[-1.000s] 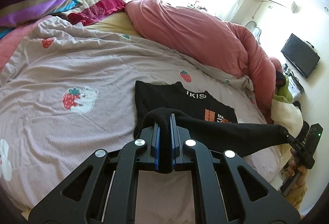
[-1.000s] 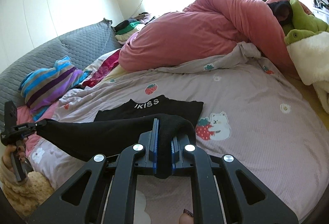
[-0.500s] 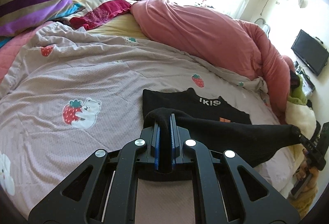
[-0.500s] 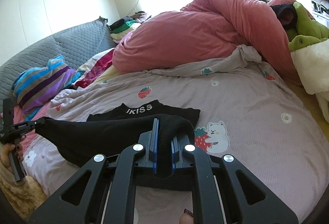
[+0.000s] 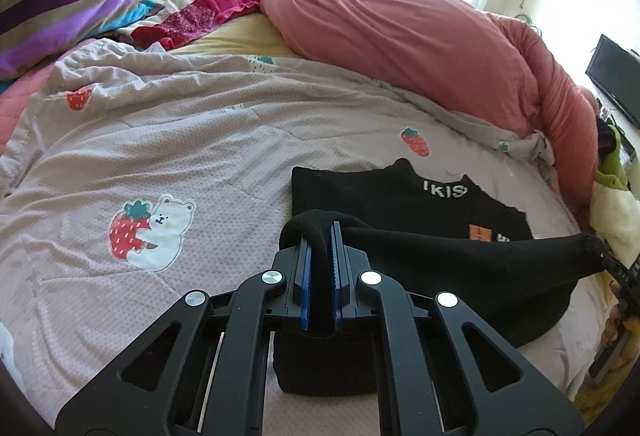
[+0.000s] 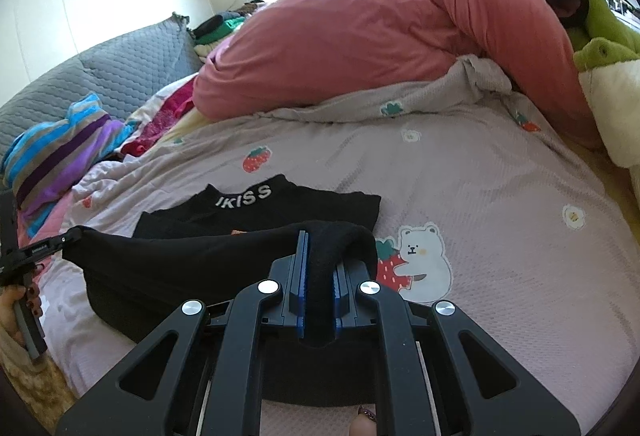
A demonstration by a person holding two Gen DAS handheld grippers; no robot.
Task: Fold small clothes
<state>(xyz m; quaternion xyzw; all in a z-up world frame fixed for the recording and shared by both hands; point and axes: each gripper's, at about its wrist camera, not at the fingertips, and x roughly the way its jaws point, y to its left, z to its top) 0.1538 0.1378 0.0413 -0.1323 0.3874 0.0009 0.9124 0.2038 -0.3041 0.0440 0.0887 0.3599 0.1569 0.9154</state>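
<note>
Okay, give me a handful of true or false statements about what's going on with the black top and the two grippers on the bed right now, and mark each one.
1. Both grippers are shut on the black top. True: the left gripper and the right gripper each pinch a lifted edge.
2. The top's collar end lies flat on the bedspread. True.
3. The white lettering is covered by the lifted fabric. False: it shows near the collar.
4. The pink duvet lies over the top. False: it is heaped farther back, apart from it.
5. The strawberry bear print is on the top. False: it is on the bedspread.
</note>
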